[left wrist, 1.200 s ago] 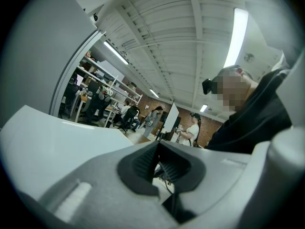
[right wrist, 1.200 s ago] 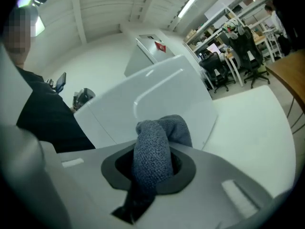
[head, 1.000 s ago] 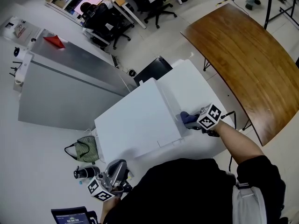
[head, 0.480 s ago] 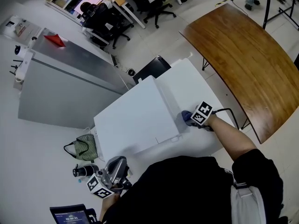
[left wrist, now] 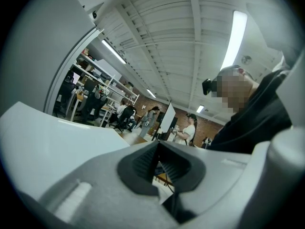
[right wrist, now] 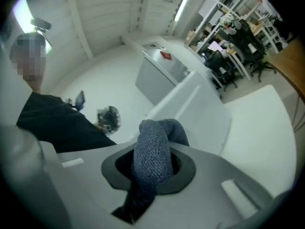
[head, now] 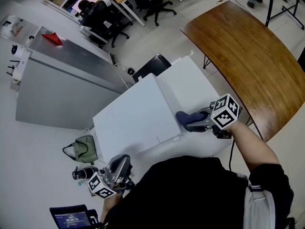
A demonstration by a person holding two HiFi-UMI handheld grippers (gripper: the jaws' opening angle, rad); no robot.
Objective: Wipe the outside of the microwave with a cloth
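Distance rules out your left claw. It hangs at the lower left of the head view, close to your body and well apart from the work. Its own view shows the ribbed pads a little apart, with only background in the slit between them, so it is released and empty.

The microwave fills the middle of the frame as a white box on the white tabletop. The right-hand edge of its top panel runs on a diagonal from upper middle down toward lower right.

Just right of that edge, near its lower end, sits the blue cloth. It bulges toward the microwave's side, either touching it or only just off it; from above you cannot tell which.

Your right claw comes in from the right of the frame with its marker cube trailing. In its own view the jaws are clenched on the cloth, a fat knitted roll standing up between them and a tail hanging below.

So the surface to wipe lies to the picture's left of that claw. The likely stroke follows that diagonal edge, upward along the side, or up and over onto the top panel. Your right arm is the one placed to make it.
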